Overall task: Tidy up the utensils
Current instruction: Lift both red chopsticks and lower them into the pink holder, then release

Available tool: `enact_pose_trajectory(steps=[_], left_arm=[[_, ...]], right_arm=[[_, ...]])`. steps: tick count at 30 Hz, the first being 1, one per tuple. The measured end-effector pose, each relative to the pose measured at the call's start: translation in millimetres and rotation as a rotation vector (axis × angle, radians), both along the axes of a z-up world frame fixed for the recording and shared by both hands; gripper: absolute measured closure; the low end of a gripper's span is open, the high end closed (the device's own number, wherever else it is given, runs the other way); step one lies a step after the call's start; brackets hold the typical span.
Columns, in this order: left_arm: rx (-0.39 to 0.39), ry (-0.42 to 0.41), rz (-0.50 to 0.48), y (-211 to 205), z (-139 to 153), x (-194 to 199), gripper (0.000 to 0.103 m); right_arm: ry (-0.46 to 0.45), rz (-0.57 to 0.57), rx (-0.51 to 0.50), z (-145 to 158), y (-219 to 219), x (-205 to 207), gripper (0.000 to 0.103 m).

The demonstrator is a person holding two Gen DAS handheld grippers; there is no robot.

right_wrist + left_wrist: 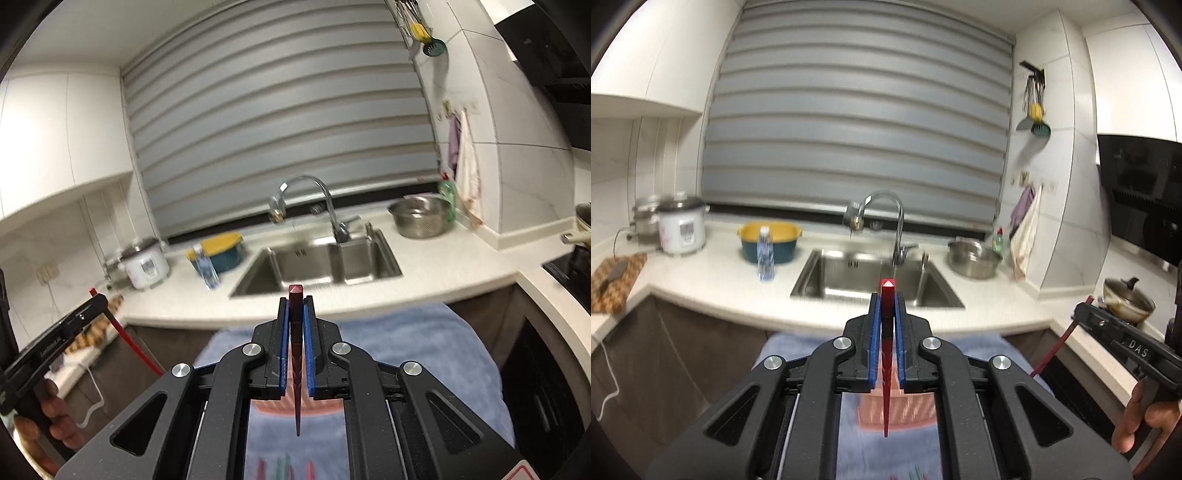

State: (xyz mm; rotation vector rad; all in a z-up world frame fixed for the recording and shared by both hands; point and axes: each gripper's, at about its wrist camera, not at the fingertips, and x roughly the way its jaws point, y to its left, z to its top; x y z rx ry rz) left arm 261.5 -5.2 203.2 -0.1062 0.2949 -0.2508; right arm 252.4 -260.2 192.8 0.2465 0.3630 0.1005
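My left gripper (887, 301) is shut on a red chopstick (887, 354), held upright between its blue pads, tip pointing down over a pink slotted basket (897, 410) on a blue towel (886, 454). My right gripper (295, 306) is shut on a dark red chopstick (296, 362), also upright, above the pink basket (295, 408). Several loose coloured chopsticks (286, 467) lie on the blue towel (424, 354) below. The right gripper shows in the left wrist view (1084, 308) at the right; the left gripper shows in the right wrist view (98, 301) at the left.
Ahead is a white counter (713, 291) with a steel sink (875, 277) and tap (897, 229). A water bottle (765, 254), a yellow-and-teal bowl (770, 240) and a rice cooker (681, 229) stand left. A steel colander (973, 258) is right, a pan (1128, 299) on the stove.
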Motion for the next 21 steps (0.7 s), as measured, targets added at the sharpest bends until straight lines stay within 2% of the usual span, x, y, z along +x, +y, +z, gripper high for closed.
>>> enact_pose_trajectory(steps=[4, 8, 14, 21], left_arm=[[-0.023, -0.056, 0.001, -1, 12, 24, 0.096], [-0.058, -0.054, -0.012, -3, 12, 51, 0.096], [-0.044, -0.027, 0.002, -13, -4, 82, 0.096], [-0.025, 0.037, 0.001, -19, -36, 104, 0.096]], right_arm=[[-0.04, 0.003, 0.005, 15, 7, 24, 0.096], [-0.053, 0.004, 0.01, 16, 14, 53, 0.096], [-0.021, 0.014, 0.015, -8, 19, 91, 0.096], [0.064, 0.016, 0.007, -49, 18, 117, 0.096]])
